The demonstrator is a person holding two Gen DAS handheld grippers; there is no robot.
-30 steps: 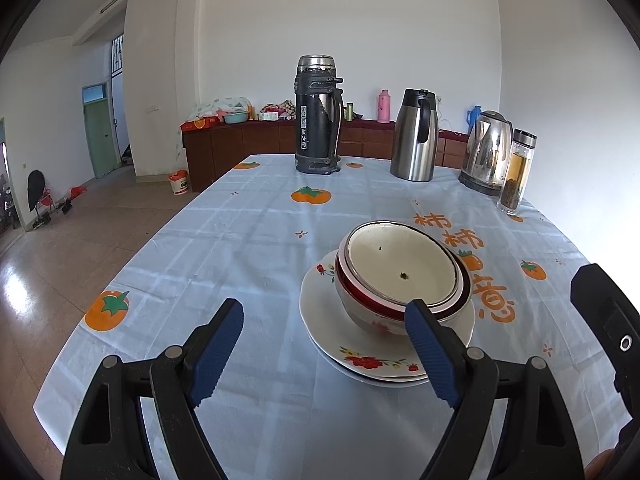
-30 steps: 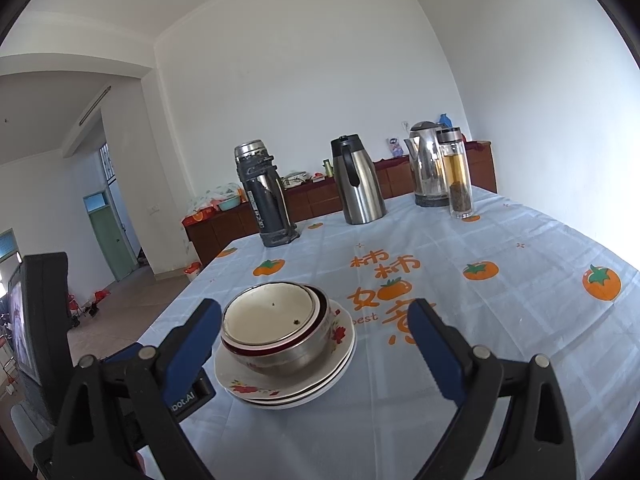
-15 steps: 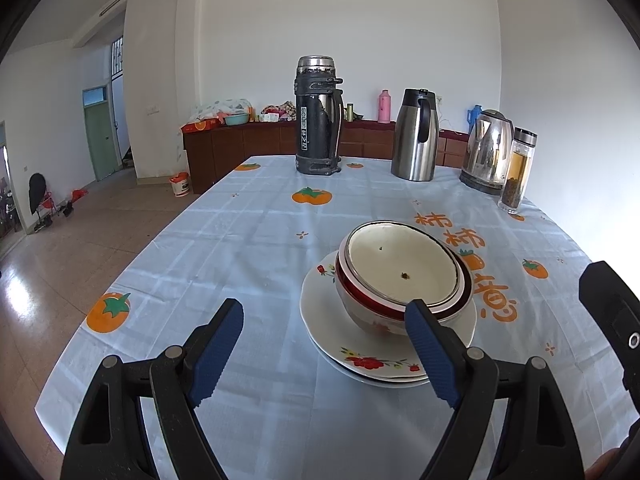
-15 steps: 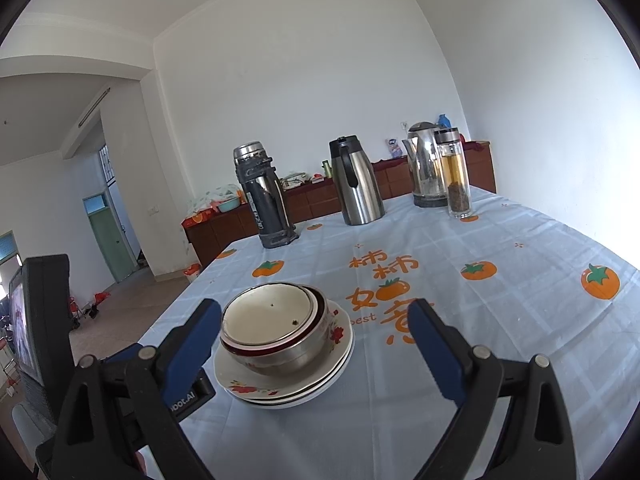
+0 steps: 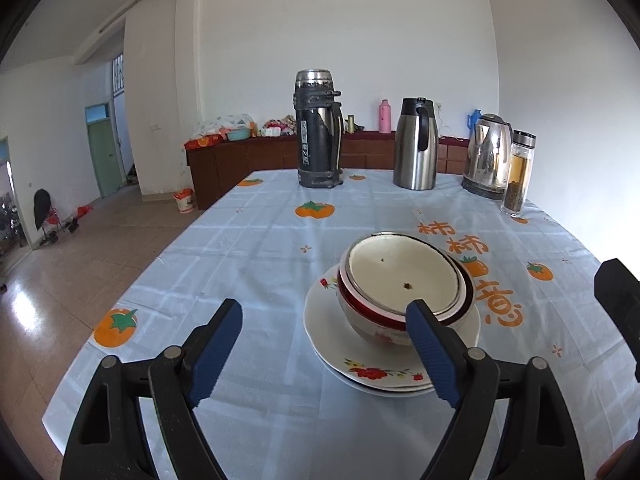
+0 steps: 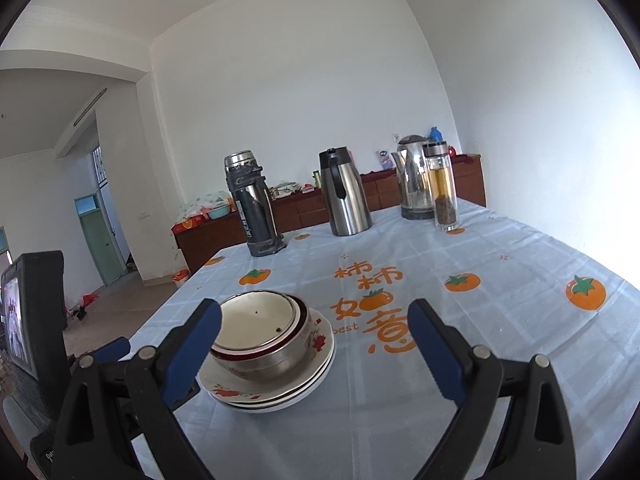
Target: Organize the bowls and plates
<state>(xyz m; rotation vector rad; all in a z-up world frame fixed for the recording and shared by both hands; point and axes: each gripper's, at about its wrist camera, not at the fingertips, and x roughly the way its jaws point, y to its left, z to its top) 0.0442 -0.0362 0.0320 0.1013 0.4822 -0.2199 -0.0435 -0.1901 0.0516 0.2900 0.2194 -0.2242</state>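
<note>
Nested bowls [image 5: 404, 280] sit on a stack of flowered plates [image 5: 372, 368], which rests on the tabletop [image 5: 248, 248] covered by a pale blue cloth printed with orange fruit. The innermost bowl is cream inside with a few dark specks; the outer one carries a dark red rim.

Left gripper [image 5: 322, 350]: blue-padded fingers [image 5: 216, 344] spread wide, having just been opening further, with only bare cloth between them. Its right-side finger overlaps the near rim of the bowls in the left wrist view; whether it touches cannot be told.

Right gripper [image 6: 316, 350]: fingers [image 6: 434, 350] likewise spread, nothing between the pads. The stack lies low and to the left in the right wrist view, partly hidden by the left-side finger.

Along the far edge of the tabletop stand a dark flask [image 5: 318, 130], a steel carafe [image 5: 416, 144], an electric kettle [image 5: 486, 156] and a glass tea bottle [image 5: 519, 174], all upright and well apart from the stack. A wooden sideboard [image 5: 240, 160] lines the wall behind. No object stands between either gripper and the plates.
</note>
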